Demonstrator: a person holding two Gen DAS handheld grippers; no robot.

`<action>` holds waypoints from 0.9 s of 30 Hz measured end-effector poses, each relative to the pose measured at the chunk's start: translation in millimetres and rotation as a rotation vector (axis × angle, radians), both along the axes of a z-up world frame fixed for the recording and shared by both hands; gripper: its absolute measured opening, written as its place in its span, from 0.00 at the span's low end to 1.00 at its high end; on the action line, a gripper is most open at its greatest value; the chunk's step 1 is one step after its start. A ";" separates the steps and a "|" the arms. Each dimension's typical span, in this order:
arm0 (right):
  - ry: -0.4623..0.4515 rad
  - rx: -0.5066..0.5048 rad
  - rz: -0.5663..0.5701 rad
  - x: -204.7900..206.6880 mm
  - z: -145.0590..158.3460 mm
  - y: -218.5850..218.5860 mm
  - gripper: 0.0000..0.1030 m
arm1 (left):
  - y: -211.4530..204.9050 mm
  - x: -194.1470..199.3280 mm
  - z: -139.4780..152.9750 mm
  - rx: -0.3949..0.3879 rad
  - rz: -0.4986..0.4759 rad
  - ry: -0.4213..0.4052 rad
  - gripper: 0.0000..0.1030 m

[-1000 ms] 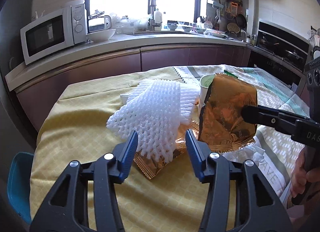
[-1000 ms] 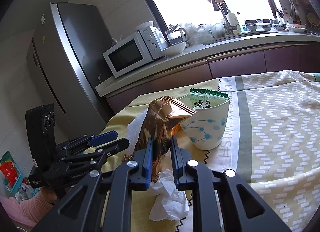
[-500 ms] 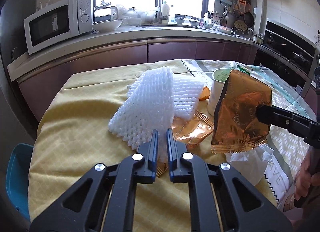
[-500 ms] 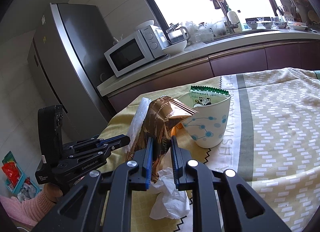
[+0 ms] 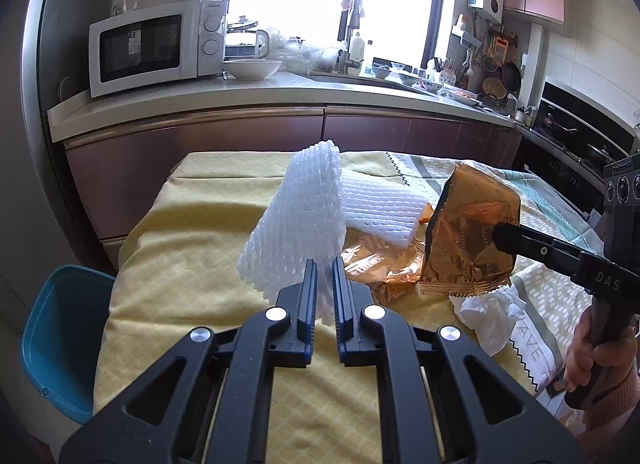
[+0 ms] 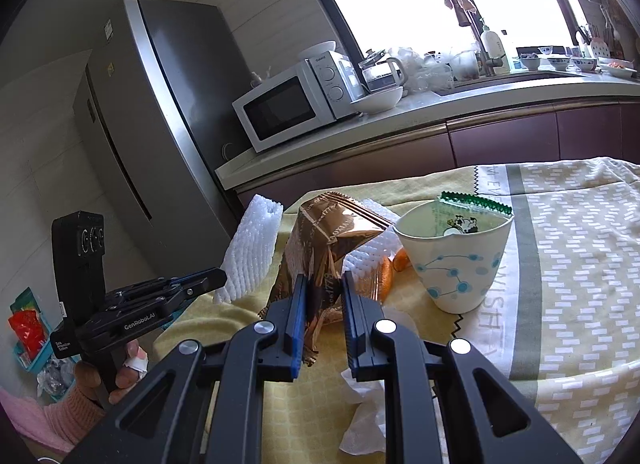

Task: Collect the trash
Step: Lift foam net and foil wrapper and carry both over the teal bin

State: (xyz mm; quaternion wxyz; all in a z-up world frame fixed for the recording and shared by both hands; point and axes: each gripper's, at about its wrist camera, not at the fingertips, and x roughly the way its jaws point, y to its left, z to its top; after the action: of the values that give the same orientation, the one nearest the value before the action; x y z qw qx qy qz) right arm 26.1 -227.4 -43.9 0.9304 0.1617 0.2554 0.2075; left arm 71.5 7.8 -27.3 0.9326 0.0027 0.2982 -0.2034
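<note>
Foam net | left tongs went from wide open to clamped on its near edge, lifted it off desk | right tongs kept gripping copper wrapper | blue bin left of left tongs, likely drop next

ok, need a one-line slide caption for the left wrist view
Left gripper pinches white foam netting above the yellow tablecloth while the right gripper holds up a copper foil wrapper.

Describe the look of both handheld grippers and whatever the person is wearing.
Both are black scissor-linkage frames with silver pivot bolts and ribbed blue pads. The left gripper has white "GenRobot.AI" lettering on its side in the right wrist view, plus a black box with round lenses above its handle. The right gripper matches. Pink knit sleeves cover both wrists. No cables visible.
</note>
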 end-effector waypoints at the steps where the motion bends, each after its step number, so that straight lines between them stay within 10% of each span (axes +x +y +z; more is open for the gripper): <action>1: -0.002 -0.002 0.007 0.9 1.0 2.9 0.15 | 4.9 -1.4 1.5 -0.005 0.009 0.000 0.08; 27: -0.021 -0.031 0.291 38.5 20.3 111.9 0.15 | 140.6 -42.0 18.7 -0.040 0.293 -0.030 0.08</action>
State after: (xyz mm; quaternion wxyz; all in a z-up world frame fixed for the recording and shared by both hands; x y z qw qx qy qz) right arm 64.6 -115.5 -23.6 0.8953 0.1063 0.2698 0.3381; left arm 29.6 148.4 -8.6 0.9565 -0.0564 0.2774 -0.0708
